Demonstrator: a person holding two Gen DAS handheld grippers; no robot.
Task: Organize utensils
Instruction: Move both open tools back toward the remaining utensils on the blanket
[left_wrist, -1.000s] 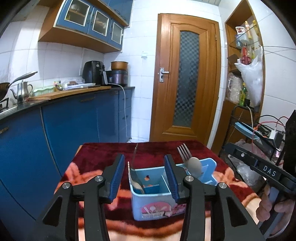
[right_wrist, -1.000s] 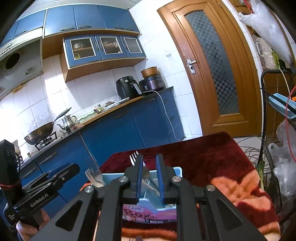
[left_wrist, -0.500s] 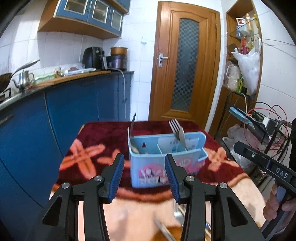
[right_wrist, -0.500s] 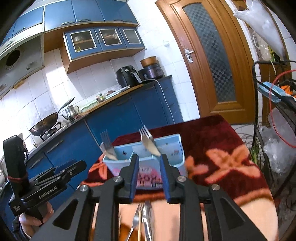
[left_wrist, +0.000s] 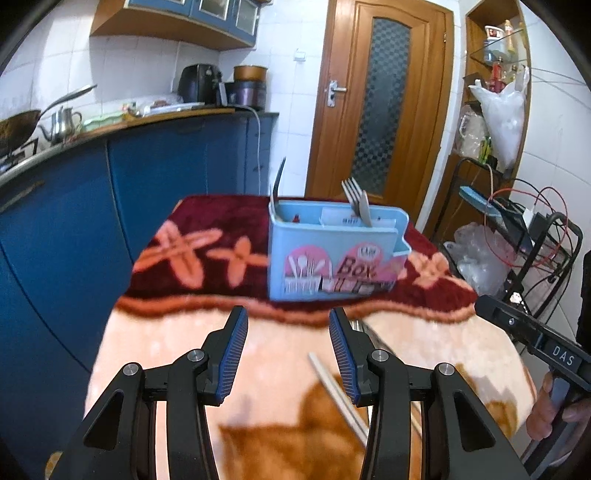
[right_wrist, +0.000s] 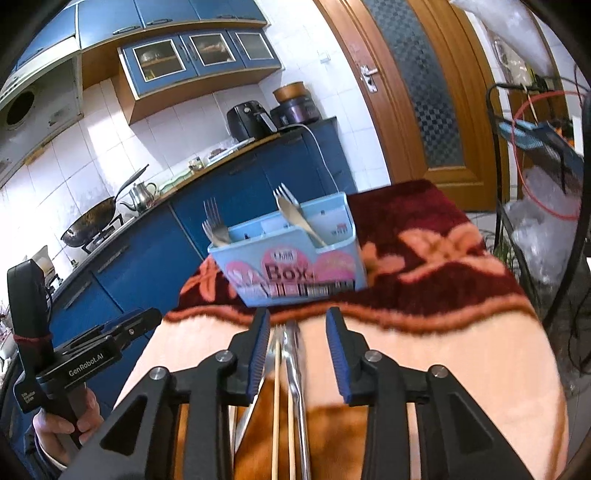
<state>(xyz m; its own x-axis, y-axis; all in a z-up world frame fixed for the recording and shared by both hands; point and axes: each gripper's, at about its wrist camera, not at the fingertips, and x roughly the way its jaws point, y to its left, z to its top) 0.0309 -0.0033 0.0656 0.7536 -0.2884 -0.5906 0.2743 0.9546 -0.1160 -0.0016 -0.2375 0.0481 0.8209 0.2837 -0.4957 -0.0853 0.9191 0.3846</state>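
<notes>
Left gripper (left_wrist: 284, 350): jaws apart, nothing between the pads, held above the peach section of the blanket (left_wrist: 177, 347) that covers the table. Right gripper (right_wrist: 295, 350): jaws opening, pads clear of any object; loose utensils lie on the blanket below and between them, not gripped. Utensil box (right_wrist: 295, 269): light blue plastic w/ pink label, printed "Box", upright on the dark red floral part of the blanket, ahead of both grippers. Box contents, right wrist view: fork (right_wrist: 214, 225) in the left compartment, tines up; second fork (right_wrist: 284, 194) and spoon (right_wrist: 295, 218) leaning together in the compartment further right. Left wrist view shows the same box (left_wrist: 332, 258) w/ a thin handle standing at its left end and fork + spoon toward its right. Loose items: pair of chopsticks (right_wrist: 275, 406) and metal tongs (right_wrist: 295, 369) lying lengthwise on the blanket, side by side, running toward the camera under the right gripper; exact type of the metal piece uncertain due to blur. One chopstick (left_wrist: 336, 387) also visible in left wrist view, beside the right finger of the left gripper. A hand (right_wrist: 66, 424) holds the left gripper's handle at lower left of the right wrist view. Bkgd: blue kitchen cabinets (left_wrist: 166, 166), wooden door (left_wrist: 384, 99).
</notes>
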